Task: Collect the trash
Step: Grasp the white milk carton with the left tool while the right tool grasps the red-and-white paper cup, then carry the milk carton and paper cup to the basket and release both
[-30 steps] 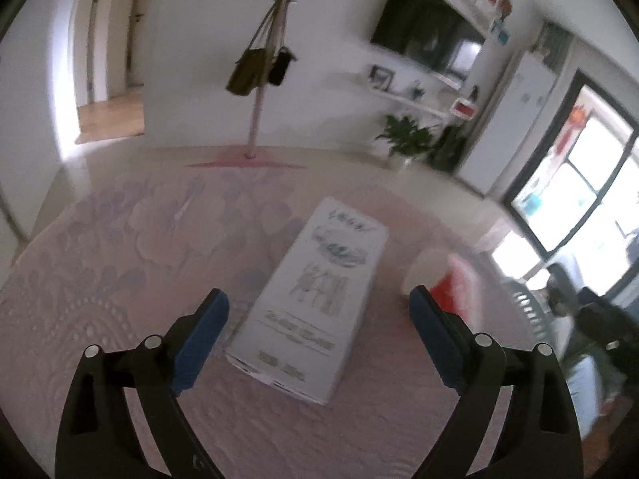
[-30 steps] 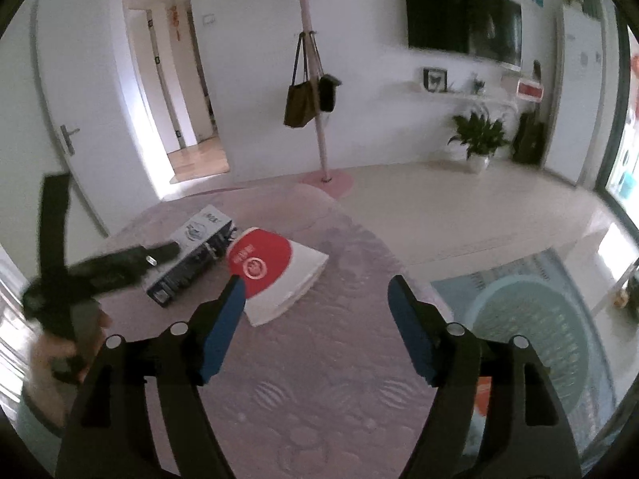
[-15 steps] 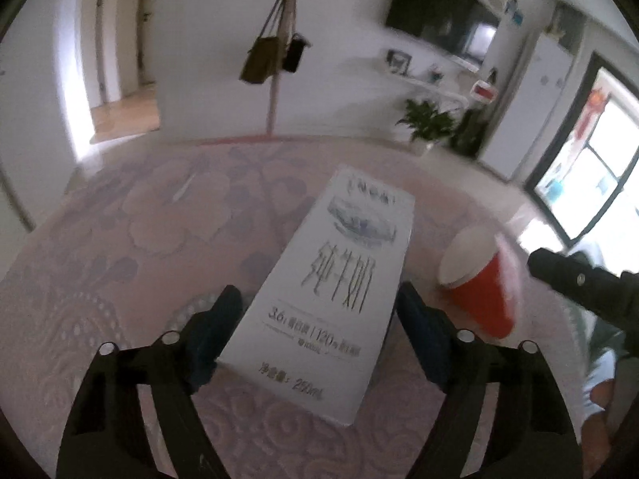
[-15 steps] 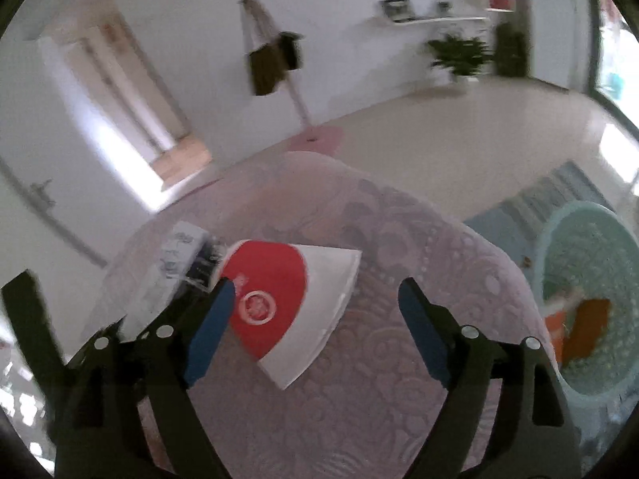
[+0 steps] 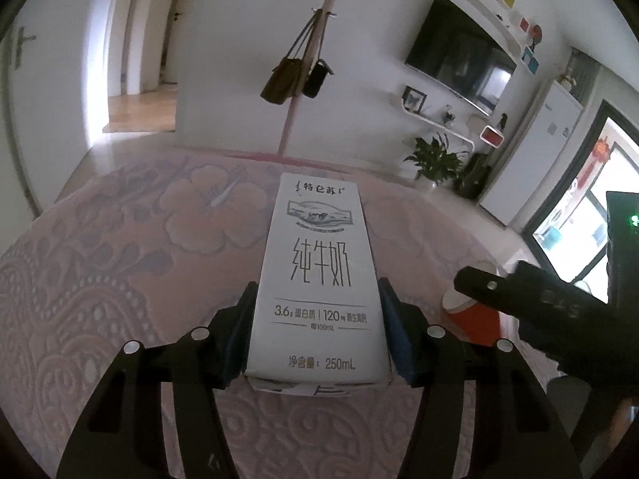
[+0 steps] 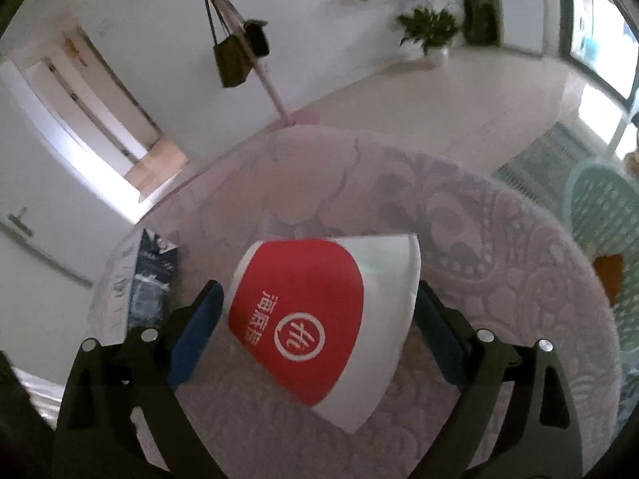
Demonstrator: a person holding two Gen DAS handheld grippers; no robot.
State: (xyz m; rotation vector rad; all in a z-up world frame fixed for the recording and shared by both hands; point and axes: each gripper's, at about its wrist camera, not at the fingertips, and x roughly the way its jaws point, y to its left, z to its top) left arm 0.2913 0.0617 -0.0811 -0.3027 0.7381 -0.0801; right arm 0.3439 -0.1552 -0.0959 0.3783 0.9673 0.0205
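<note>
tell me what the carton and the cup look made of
Carton: coated paperboard by the look, with crisp folded edges and a smooth printed face with a faint sheen.
Cup: paper, likely thin; matte red and white print, a conical wall lying on its side. Whether it is lined cannot be seen.

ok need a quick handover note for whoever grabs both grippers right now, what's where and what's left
Left gripper: jaws have just been closing around the milk carton, which lies flat on the patterned cloth; the pads sit at its sides, firm grip not confirmed.
Right gripper: jaws have just been opening and now straddle the red and white paper cup, lying on its side; there are gaps at both pads, so it is not held.
Basket: pale green, on the floor to the right, with something orange inside.
Done: both grippers lined up on their items.
Left: finish both grasps, lift, drop carton and cup in the basket.
</note>
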